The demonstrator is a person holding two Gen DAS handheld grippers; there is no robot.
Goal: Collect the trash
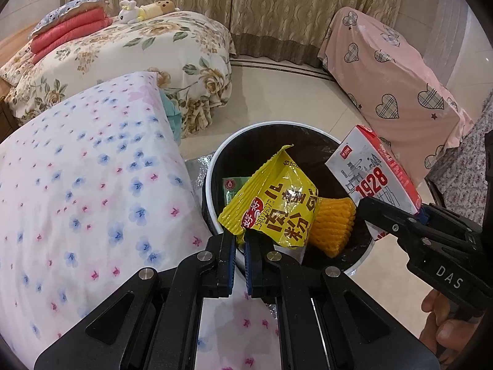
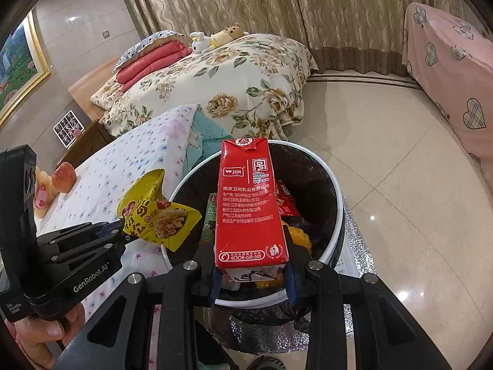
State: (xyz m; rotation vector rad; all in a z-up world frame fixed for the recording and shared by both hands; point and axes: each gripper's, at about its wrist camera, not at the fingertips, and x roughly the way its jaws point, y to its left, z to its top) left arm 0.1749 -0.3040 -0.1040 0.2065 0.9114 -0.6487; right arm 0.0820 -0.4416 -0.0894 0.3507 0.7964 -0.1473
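Landmark: round waste bin (image 2: 334, 215), white rim, black liner, standing on the tiled floor (image 2: 385, 160) beside a bed.

- Left gripper (image 1: 239, 240): fingers clamped together on the lower corner of a yellow snack wrapper (image 1: 274, 203); the wrapper hangs over the bin's near-left rim, partly above its opening.
- Right gripper (image 2: 252, 273): fingers part-way apart, pressed on both sides of a red-and-white milk carton (image 2: 246, 203); the carton is held tilted above the bin's opening, its base toward the near rim.
- Inside the bin: orange foam fruit net (image 1: 331, 225), green packet (image 1: 234, 186), red wrapper (image 2: 285, 203).
- Left of the bin: white sheet with blue and pink flowers (image 1: 86, 166), an apple (image 2: 63, 176) lying on it.
- Beyond the bin: floral quilt (image 2: 215, 83), folded red blankets (image 2: 148, 61), plush toys (image 2: 215, 38), patterned curtains (image 2: 246, 3).
- Right of the bin: pink heart-print cover (image 1: 394, 71).
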